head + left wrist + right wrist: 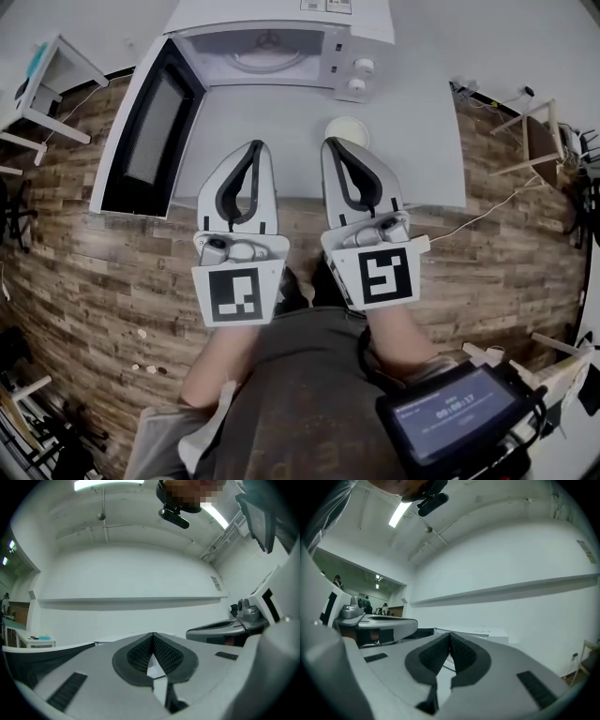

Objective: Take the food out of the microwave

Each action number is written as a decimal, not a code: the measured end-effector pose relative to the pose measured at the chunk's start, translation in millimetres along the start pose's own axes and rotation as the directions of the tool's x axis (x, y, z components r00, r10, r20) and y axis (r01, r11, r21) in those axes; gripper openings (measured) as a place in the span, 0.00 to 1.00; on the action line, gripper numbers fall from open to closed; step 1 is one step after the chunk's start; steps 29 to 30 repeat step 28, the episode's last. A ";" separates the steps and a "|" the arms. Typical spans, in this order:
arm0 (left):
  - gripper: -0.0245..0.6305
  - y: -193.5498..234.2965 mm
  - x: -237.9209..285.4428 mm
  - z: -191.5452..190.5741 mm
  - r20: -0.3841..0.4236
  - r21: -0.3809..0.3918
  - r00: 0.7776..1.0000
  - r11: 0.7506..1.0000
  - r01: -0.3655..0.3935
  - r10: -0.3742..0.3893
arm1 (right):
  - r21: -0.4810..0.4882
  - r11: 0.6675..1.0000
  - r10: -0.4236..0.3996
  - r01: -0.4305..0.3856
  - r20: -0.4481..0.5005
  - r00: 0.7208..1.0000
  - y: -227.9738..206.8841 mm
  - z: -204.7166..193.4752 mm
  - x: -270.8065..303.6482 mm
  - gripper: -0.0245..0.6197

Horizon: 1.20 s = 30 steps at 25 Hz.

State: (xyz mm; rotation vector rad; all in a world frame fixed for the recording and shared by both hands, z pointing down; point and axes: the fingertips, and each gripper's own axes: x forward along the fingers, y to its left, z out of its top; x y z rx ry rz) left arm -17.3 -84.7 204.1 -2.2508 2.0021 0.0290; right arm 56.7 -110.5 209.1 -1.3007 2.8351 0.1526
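One microwave (281,42) stands on one bench (427,150), with one door (150,131) and two knobs (364,67). In front of the microwave sits one round bowl (347,131). Nearer than it are two tongs, the left tongs (255,145) and the right tongs (330,143).

The counter (412,159) is a plain pale grey slab standing on a wood-plank floor (94,281). At the back of it sits a white microwave (281,17) (its door (155,127) is swung wide open to the left). Just in front of that, a small round pale dish (347,129) sits on the bare top.
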 end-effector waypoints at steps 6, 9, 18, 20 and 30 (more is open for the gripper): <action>0.05 -4.8 -8.8 9.4 0.025 0.007 1.000 1.000 0.017 -0.017 | -0.018 1.000 -0.004 0.004 0.019 1.000 6.5 9.6 -7.4 0.05; 0.05 -2.7 -7.3 11.7 0.029 0.010 0.999 1.000 0.017 -0.017 | -0.023 1.000 0.001 0.000 0.027 1.000 8.2 12.6 -6.0 0.05; 0.05 3.6 -7.8 13.6 0.042 0.013 0.999 1.000 0.014 -0.015 | -0.042 0.999 0.006 -0.004 0.046 0.999 12.2 16.6 -3.7 0.05; 0.05 4.3 -8.2 14.0 0.044 0.011 0.999 1.000 0.011 -0.012 | -0.048 0.999 0.010 -0.008 0.049 0.999 13.1 17.8 -3.4 0.05; 0.05 4.7 -10.2 23.6 0.055 0.010 0.998 1.000 0.011 -0.012 | -0.055 0.998 0.014 -0.011 0.054 0.998 14.8 27.1 -4.9 0.05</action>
